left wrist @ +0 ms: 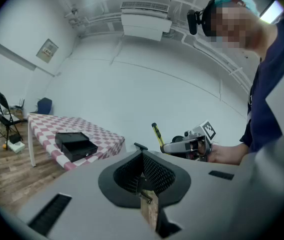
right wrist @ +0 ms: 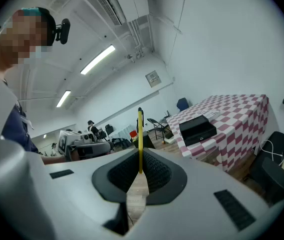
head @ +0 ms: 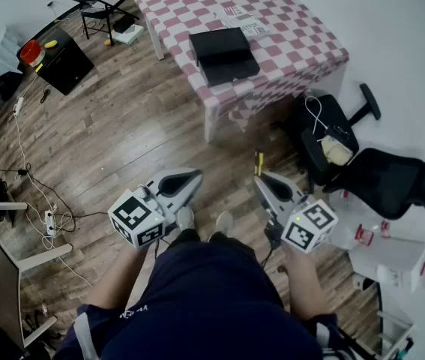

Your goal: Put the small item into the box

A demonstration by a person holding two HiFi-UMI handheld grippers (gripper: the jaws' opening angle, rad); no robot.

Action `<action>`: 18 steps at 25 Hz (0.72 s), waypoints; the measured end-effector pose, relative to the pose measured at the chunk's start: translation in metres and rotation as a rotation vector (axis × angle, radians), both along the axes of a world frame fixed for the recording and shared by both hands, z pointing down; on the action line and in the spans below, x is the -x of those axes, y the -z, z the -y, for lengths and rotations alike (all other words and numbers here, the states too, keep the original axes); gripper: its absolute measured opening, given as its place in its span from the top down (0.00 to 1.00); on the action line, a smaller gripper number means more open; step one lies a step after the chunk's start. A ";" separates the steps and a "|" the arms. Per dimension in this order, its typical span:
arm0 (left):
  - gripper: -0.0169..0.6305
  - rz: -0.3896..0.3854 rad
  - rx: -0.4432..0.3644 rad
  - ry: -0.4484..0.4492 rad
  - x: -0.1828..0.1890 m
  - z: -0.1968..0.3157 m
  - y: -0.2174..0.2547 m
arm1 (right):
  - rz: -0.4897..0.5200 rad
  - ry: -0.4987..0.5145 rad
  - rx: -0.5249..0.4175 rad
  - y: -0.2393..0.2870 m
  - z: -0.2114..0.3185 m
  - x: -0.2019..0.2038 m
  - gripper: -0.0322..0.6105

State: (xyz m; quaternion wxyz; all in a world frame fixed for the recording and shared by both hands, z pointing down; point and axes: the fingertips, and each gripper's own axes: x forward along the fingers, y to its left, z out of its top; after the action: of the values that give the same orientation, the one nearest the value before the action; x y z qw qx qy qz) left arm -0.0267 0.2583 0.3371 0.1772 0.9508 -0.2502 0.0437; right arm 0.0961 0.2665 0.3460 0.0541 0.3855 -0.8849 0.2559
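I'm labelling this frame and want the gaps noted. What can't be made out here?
- Black box: all views, too far and small to show its inside.
- Yellow item: right gripper view, its lower end hidden between the shut jaws of the right gripper; kind unclear.
- Papers on the checked table: head view, print too small.

The box sits on the table at upper centre, an office chair lies to the table's lower right, and below them the left gripper and right gripper are side by side, with a pen between the right one's jaws.
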 end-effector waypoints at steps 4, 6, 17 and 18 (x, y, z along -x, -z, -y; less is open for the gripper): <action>0.93 0.004 0.005 0.002 -0.010 -0.004 -0.001 | 0.014 0.003 0.007 -0.001 -0.001 -0.008 0.90; 0.93 0.006 0.011 0.008 -0.016 -0.005 -0.002 | 0.023 0.004 0.011 -0.002 0.000 -0.014 0.90; 0.93 0.028 0.007 0.051 -0.063 -0.009 -0.007 | 0.050 0.046 0.027 -0.010 0.004 -0.067 0.90; 0.93 0.030 0.009 0.054 -0.068 -0.009 -0.008 | 0.053 0.049 0.024 -0.010 0.004 -0.072 0.90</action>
State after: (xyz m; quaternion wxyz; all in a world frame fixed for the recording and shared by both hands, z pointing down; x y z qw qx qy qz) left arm 0.0412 0.2673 0.3450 0.1787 0.9422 -0.2780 0.0545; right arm 0.1682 0.2625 0.3561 0.0418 0.3560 -0.8921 0.2753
